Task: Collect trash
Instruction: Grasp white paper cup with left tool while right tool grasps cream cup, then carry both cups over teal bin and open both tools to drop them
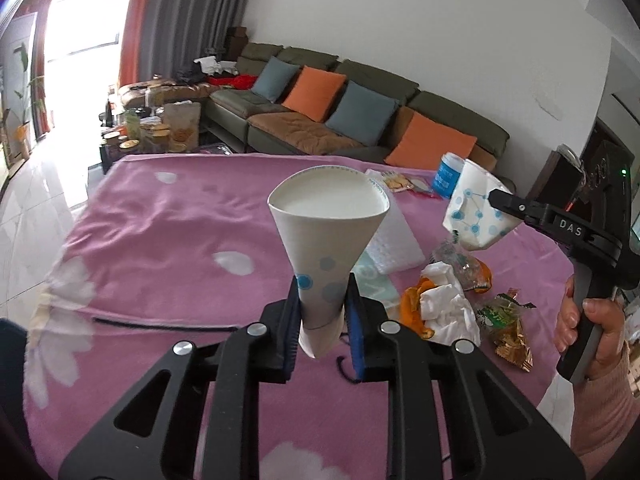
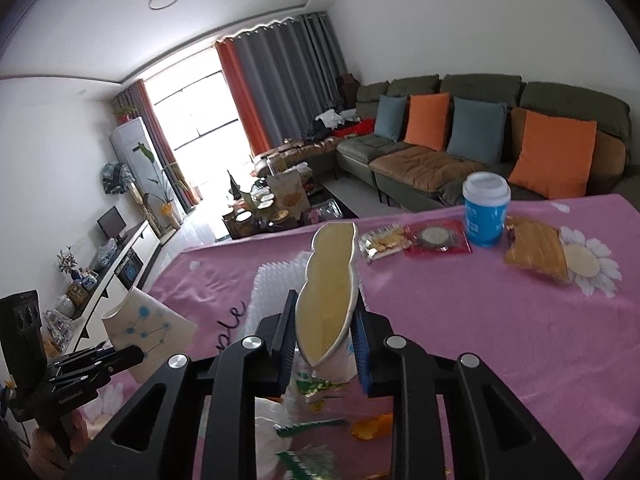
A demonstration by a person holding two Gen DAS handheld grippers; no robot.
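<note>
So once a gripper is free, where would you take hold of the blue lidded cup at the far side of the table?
Probably the blue cup is best gripped around its mid-body, just below the white lid, coming in level from the near side. It stands upright on the pink tablecloth, and its round wall narrows downward. The red packet touches its base, so stay higher up.

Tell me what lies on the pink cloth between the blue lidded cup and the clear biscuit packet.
A flat red packet with a round cake inside lies between the blue cup and the biscuit packet, seen in the right wrist view.
</note>
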